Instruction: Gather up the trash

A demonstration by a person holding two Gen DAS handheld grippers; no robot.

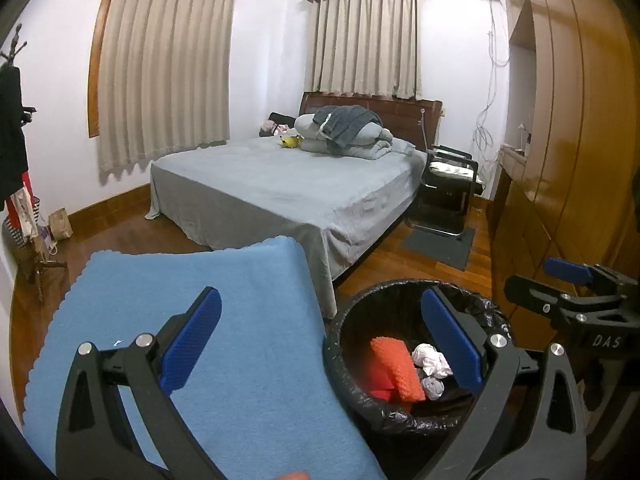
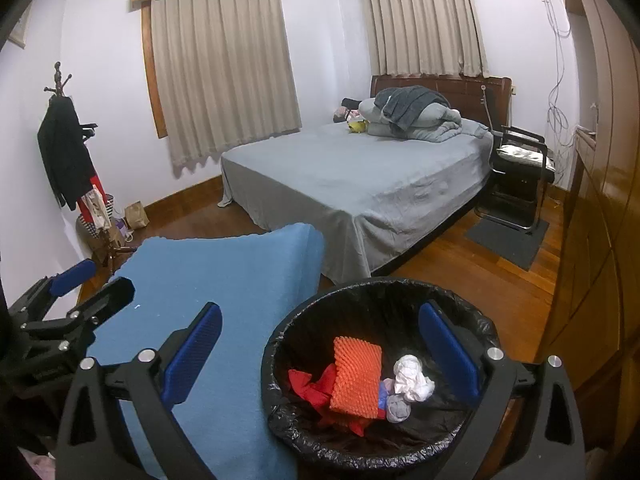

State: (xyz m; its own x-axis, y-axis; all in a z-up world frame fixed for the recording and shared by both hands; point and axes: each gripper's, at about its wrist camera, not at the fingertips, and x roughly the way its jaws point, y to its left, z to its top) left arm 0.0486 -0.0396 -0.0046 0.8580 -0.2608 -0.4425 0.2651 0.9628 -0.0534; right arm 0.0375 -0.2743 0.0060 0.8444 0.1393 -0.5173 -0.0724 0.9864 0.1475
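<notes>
I hold both grippers, left [image 1: 320, 344] and right [image 2: 320, 356], spread and empty over the black-lined round bin [image 2: 288, 328] (orange foam, tissues inside); next I'd check the blue cloth-covered table [image 2: 224, 276] for leftovers.

Both wrist cameras are looking forward and slightly down along their open fingers, close above the bin [image 2: 384, 360] at 5 o'clock and the blue cloth [image 1: 192, 320] at 7. Both are sharing the bed [image 2: 360, 184] at 12 o'clock, far off.
</notes>
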